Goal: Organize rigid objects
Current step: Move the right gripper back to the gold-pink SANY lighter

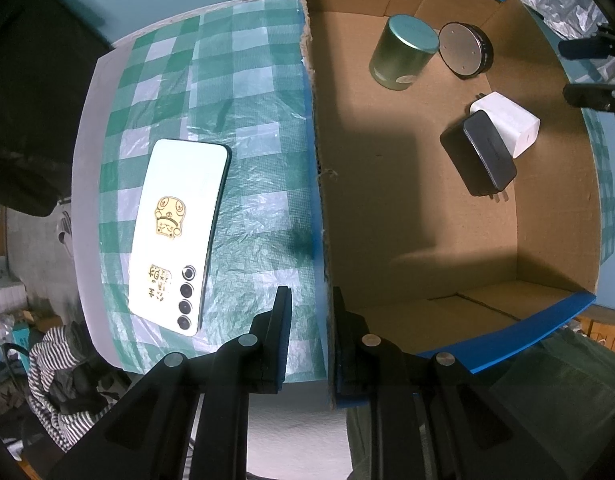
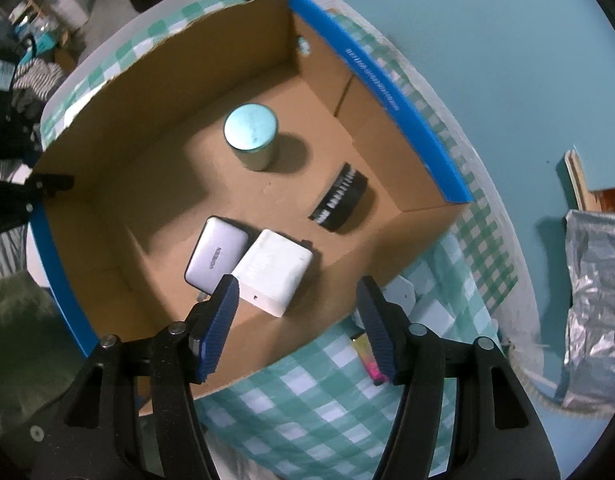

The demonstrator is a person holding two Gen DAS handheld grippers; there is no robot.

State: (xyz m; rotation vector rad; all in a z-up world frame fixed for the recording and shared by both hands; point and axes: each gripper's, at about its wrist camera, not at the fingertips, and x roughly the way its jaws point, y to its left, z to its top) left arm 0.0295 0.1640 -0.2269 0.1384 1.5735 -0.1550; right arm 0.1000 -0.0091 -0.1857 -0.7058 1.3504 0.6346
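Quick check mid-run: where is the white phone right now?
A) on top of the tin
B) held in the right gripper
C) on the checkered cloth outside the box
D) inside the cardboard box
C: the white phone lies flat on the checkered cloth, outside the cardboard box wall.

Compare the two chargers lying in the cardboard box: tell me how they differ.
The grey charger is dark metallic grey with rounded corners; the white charger is plain white with squarer edges. The grey charger bears printed lettering on its top face; the white charger's top looks nearly blank. In the left wrist view the grey charger's prongs point toward the camera, the white charger's away. Both lie flat on the floor of the cardboard box, touching side by side.
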